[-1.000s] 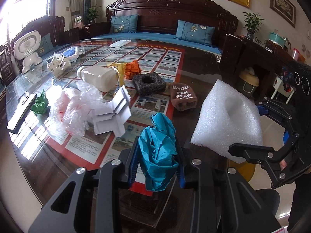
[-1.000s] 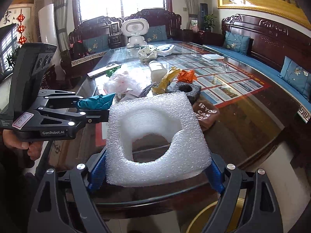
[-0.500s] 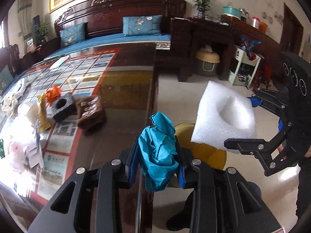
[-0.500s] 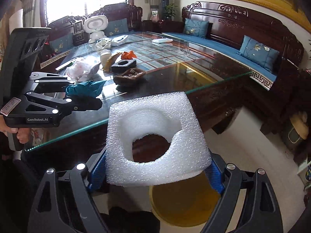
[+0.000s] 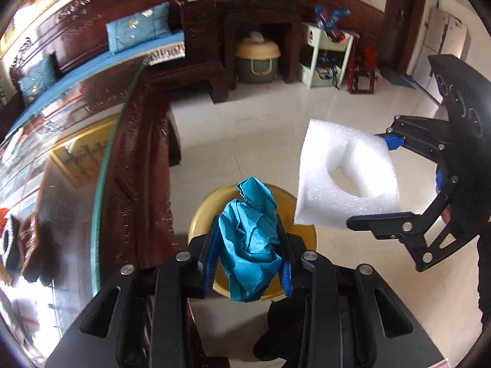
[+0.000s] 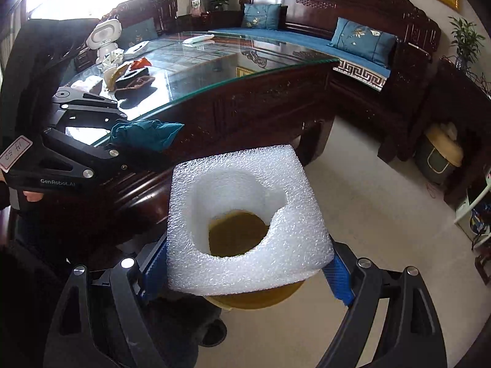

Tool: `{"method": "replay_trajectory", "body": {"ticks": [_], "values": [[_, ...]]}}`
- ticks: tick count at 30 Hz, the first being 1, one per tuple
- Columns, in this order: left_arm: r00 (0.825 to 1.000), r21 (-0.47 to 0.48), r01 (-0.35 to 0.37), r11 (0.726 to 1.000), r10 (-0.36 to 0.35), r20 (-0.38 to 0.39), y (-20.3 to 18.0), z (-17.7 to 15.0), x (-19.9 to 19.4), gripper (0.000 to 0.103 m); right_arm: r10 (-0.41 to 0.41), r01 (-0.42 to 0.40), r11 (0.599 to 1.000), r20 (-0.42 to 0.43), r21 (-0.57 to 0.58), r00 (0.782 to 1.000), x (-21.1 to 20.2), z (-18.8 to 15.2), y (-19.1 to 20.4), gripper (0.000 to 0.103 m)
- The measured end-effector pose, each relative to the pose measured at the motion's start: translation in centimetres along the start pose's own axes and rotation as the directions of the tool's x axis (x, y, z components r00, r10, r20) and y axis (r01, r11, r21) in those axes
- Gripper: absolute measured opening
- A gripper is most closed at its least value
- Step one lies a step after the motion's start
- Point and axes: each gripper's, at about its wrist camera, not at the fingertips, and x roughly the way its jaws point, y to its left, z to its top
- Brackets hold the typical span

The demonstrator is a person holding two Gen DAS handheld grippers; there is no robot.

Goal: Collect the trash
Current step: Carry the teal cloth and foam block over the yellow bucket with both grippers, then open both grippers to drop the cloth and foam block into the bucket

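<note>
Sitting at the left, the glass-topped bench (image 5: 101,165) is carrying leftover clutter; beside it, the left tongs (image 5: 249,256) are pinching a crumpled teal paper (image 5: 248,245) over a yellow bin (image 5: 202,220) on the floor, while at the right the right tongs (image 6: 245,271) are gripping a white foam block (image 6: 245,263) above the same bin

Crumpled teal paper wad (image 5: 250,239): matt, creased. White square foam block (image 6: 245,230): pebbly, rough. Round yellow plastic bin (image 5: 300,230): smooth. Dark carved wooden table (image 6: 245,104): glossy glass top. Pale floor tiles (image 5: 245,128): shiny.
</note>
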Motion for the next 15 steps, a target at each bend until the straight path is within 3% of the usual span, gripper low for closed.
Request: {"method": "replay_trajectory", "body": {"ticks": [6, 15], "values": [[0.988, 0.015, 0.06, 0.998, -0.057, -0.14, -0.5, 0.8, 6.0, 0.033, 0.01, -0.009, 1.0, -0.062, 0.012, 0.998, 1.8, -1.7, -2.4, 0.082], [0.94, -0.016, 0.083, 0.996, -0.084, -0.331, -0.3, 0.9, 13.8, 0.033, 0.067, -0.064, 0.997, -0.121, 0.031, 0.99, 5.8, -3.0, -4.9, 0.082]]}}
